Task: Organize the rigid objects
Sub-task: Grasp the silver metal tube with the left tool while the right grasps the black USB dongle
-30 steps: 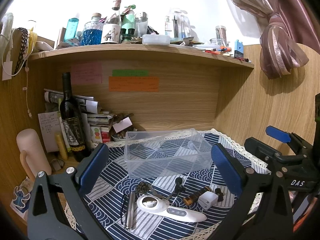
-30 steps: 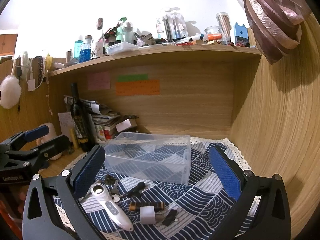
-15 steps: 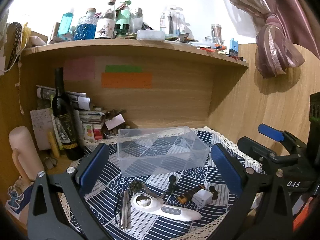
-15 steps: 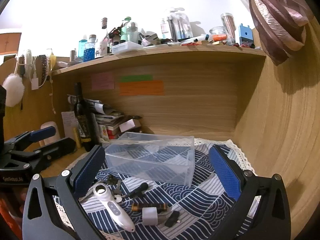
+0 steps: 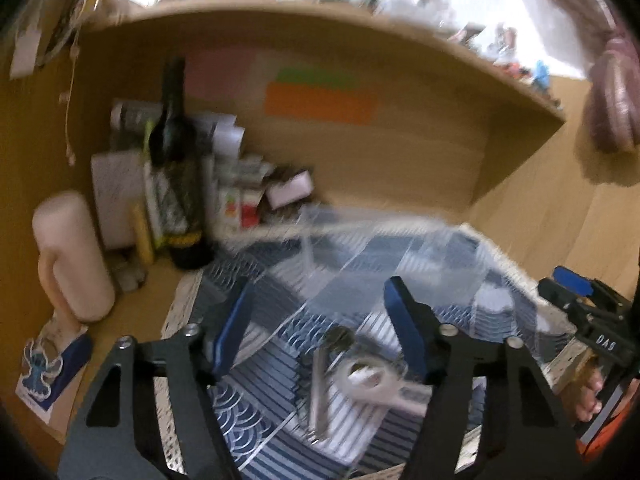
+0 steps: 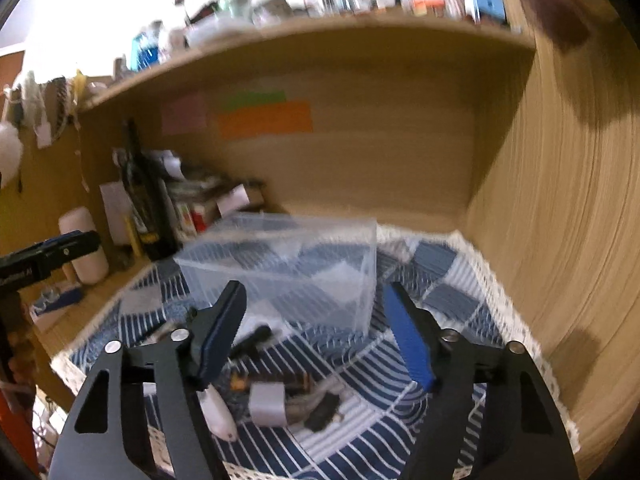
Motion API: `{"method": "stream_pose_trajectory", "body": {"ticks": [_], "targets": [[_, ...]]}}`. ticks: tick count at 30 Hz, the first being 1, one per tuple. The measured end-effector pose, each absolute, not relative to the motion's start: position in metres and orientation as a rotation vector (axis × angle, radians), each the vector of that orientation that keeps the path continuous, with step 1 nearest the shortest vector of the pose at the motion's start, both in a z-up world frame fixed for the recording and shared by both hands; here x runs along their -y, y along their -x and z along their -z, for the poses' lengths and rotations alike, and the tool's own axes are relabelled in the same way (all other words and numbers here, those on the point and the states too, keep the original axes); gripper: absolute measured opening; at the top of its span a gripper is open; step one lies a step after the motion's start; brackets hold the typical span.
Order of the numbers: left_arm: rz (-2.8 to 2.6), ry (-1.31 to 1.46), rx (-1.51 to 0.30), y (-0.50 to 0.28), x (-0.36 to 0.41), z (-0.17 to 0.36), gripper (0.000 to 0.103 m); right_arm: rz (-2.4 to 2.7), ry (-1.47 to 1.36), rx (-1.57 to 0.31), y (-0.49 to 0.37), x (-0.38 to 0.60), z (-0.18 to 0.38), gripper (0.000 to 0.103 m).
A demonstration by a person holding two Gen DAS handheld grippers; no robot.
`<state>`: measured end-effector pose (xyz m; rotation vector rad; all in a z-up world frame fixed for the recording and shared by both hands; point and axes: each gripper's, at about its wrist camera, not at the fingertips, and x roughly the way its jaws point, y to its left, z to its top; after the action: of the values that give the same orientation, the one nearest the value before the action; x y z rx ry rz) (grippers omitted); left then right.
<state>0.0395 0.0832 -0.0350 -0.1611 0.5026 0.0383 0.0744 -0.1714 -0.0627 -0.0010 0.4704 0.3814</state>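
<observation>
A clear plastic organizer box (image 5: 384, 256) (image 6: 288, 264) sits on a blue patterned cloth (image 6: 440, 300). In front of it lie small rigid items: a white handheld device (image 5: 376, 380) (image 6: 218, 412), metal tweezers (image 5: 318, 384), a white charger cube (image 6: 268, 402), a dark connector (image 6: 324, 412) and a black tool (image 6: 252, 340). My left gripper (image 5: 320, 320) is open and empty, above the tweezers and device. My right gripper (image 6: 316, 328) is open and empty, above the charger cube. Both views are motion-blurred.
A dark wine bottle (image 5: 180, 184), a pale pink flask (image 5: 72, 256) and stacked papers (image 5: 240, 184) stand at the back left. A cluttered shelf (image 6: 320, 36) runs overhead. A wooden side wall (image 6: 560, 200) closes the right.
Both grippers have moved forward and down toward the cloth, and their jaws have narrowed. The items and box now look closer; nothing was picked up.
</observation>
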Motion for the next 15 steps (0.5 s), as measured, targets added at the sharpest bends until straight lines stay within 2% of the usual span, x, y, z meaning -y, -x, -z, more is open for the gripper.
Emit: {"method": "stream_pose_trajectory", "body": {"ticks": [5,11,15], "targets": [[-0.042,0.177,-0.654,-0.049,-0.094,0.075,0.048,-0.373,0.021,-0.571,-0.083,0.173,0.09,0.059],[-0.016,0.16,-0.765,-0.054,-0.085,0.111,0.047,-0.373,0.014,-0.667,-0.088,0.177,0.113,0.053],[-0.006,0.134,-0.818,-0.059,-0.076,0.127,0.047,-0.393,0.018,-0.723,-0.088,0.173,0.127,0.052]]}}
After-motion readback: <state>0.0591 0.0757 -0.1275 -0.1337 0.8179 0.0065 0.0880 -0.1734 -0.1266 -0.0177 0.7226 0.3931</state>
